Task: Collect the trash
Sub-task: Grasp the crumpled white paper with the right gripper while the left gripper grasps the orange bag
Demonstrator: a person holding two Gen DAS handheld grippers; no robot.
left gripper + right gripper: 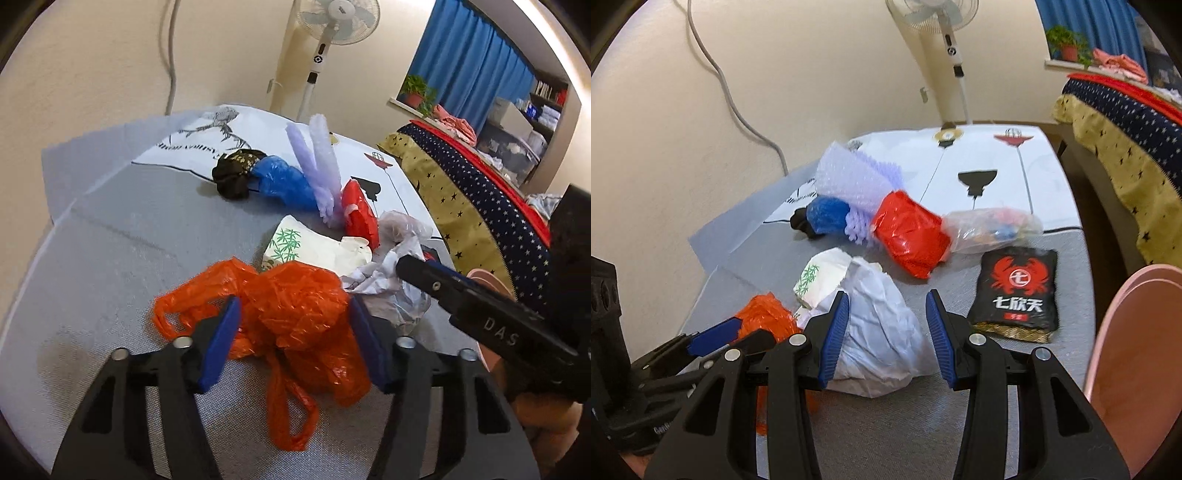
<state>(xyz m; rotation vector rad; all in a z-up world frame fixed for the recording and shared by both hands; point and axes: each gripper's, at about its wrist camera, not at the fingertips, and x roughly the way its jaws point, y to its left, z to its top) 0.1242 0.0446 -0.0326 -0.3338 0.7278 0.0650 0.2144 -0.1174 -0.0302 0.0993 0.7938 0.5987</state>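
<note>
Both tongs stand spread over the grey table (pixel 1067 254). Left gripper (pixel 291 339) straddles the orange plastic bag (pixel 295 306), which sprawls between its 2 blue pads, handles trailing back toward the camera. Right gripper (pixel 886 332) frames the crumpled white paper bag (pixel 875 332), its left pad touching, its right pad apart. Each tong is nearest its own piece; closing looks like the next step.

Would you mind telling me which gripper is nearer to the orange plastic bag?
Left. The left gripper has its open fingers on either side of the orange plastic bag. The right gripper is open around the crumpled white paper beside it.
</note>
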